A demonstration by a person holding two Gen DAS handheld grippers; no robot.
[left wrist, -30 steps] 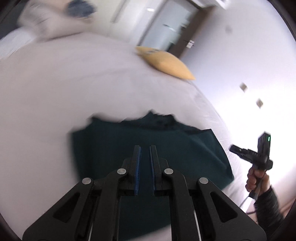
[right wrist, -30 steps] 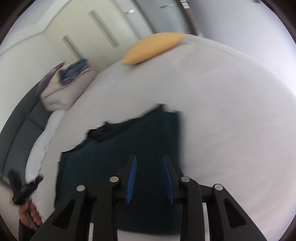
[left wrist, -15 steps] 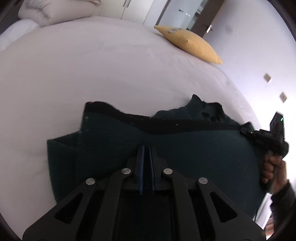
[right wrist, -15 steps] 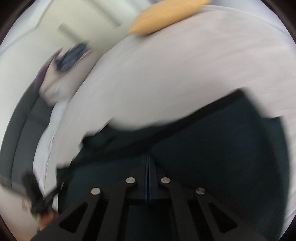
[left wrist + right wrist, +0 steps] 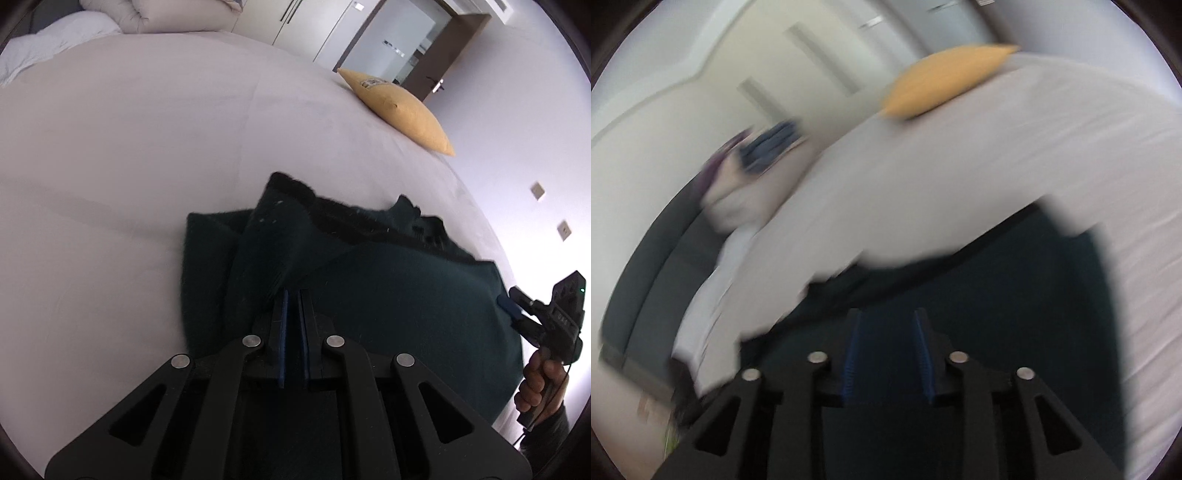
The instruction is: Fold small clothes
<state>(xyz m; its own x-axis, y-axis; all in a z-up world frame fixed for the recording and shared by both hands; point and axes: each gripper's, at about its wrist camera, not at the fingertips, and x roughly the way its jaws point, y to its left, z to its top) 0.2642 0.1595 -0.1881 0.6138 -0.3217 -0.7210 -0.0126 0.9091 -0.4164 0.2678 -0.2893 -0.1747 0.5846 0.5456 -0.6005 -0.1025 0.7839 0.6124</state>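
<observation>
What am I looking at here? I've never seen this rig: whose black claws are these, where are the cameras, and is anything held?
There is no robot. A person holds a two-finger gripper in each hand, and each gripper carries a fisheye camera looking along its fingers. The left view shows the left gripper shut, seemingly pinching a raised fold of the dark green garment, which lies on the bed. The right hand shows at that view's right edge. The blurred right view shows the right gripper above the garment. Its jaws have just been opening and grip nothing. A yellow pillow lies farther back.
</observation>
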